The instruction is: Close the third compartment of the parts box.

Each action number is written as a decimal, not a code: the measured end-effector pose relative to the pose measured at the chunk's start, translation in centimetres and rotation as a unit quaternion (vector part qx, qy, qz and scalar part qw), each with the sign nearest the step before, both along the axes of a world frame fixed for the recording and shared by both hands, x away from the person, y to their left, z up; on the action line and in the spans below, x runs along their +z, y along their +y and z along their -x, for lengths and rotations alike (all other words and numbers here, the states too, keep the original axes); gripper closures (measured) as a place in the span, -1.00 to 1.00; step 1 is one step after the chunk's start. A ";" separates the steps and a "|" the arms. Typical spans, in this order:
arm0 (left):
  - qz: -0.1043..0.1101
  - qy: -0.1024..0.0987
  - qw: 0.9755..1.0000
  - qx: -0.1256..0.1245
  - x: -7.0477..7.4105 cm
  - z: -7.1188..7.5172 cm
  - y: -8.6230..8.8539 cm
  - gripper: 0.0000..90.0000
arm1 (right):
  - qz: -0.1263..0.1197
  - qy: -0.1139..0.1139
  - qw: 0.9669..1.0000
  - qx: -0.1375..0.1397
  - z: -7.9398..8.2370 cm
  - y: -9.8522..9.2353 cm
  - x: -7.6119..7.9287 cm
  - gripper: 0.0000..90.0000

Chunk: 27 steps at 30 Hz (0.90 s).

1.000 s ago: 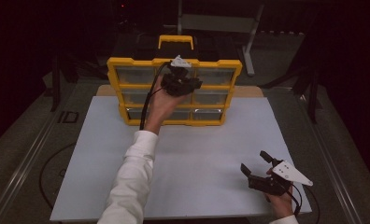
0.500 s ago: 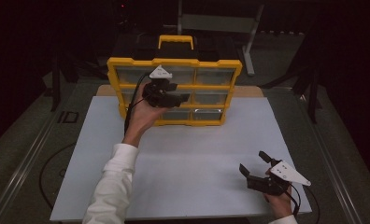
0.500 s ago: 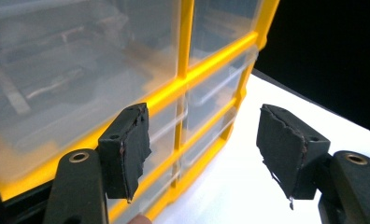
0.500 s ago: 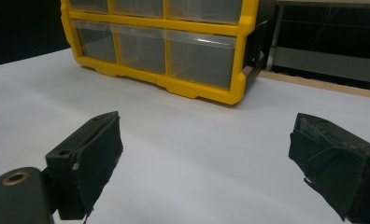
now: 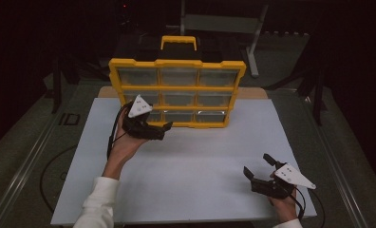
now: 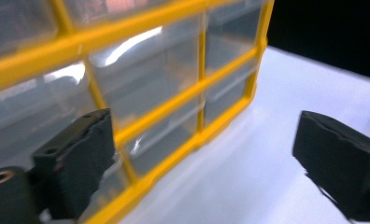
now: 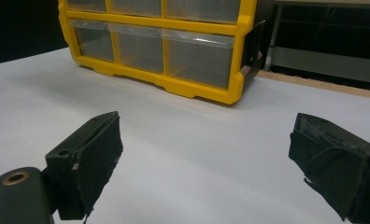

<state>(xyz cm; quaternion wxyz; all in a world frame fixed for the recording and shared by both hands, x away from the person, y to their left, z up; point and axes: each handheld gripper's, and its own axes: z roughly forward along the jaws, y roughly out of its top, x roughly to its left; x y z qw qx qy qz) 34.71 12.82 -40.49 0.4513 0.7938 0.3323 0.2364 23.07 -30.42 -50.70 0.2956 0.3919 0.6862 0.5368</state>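
Note:
A yellow organizer [image 5: 176, 88] with clear drawers stands upright at the back of the white board [image 5: 200, 161]. My left gripper [image 5: 163, 131] hovers low in front of its bottom-left drawer, pointing right along the cabinet's face. Its jaws have just been opening and now stand wide apart with nothing between them. In the left gripper view the drawers [image 6: 145, 70] pass close on the left, beside the left gripper [image 6: 204, 135]. My right gripper [image 5: 257, 165] rests near the front right corner, open and empty. From the right gripper [image 7: 206, 130] the organizer [image 7: 197, 28] is seen farther off.
A black and yellow carry handle [image 5: 179, 42] tops the organizer. A wooden edge [image 5: 252, 93] shows behind the board. A cable [image 5: 112, 137] trails from the left gripper. Dark floor and metal stands [image 5: 252, 38] surround the table.
The left hand has come down and leftward from the organizer's upper middle to its bottom-left drawer, and its jaws have opened. The right gripper has stayed put.

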 end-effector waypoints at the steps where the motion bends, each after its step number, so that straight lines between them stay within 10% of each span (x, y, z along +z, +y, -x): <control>1: 0.000 -0.003 1.000 0.004 -0.4 0.5 0.4 -0.94 | 0.000 0.000 1.000 0.000 0.0 0.0 0.0 -0.79; 9: 0.033 -0.025 0.998 0.043 -4.3 4.9 3.9 -1.00 | 0.001 0.000 1.000 -0.001 0.0 0.0 0.0 -0.79; 17: 0.076 0.004 0.996 0.045 -8.6 8.7 6.7 -1.00 | 0.006 0.000 1.000 -0.002 -0.2 0.1 -0.2 -0.79; 27: 0.068 -0.015 0.996 0.058 -9.3 11.4 8.4 -1.00 | 0.007 -0.002 1.000 -0.006 -0.3 0.1 -0.3 -0.79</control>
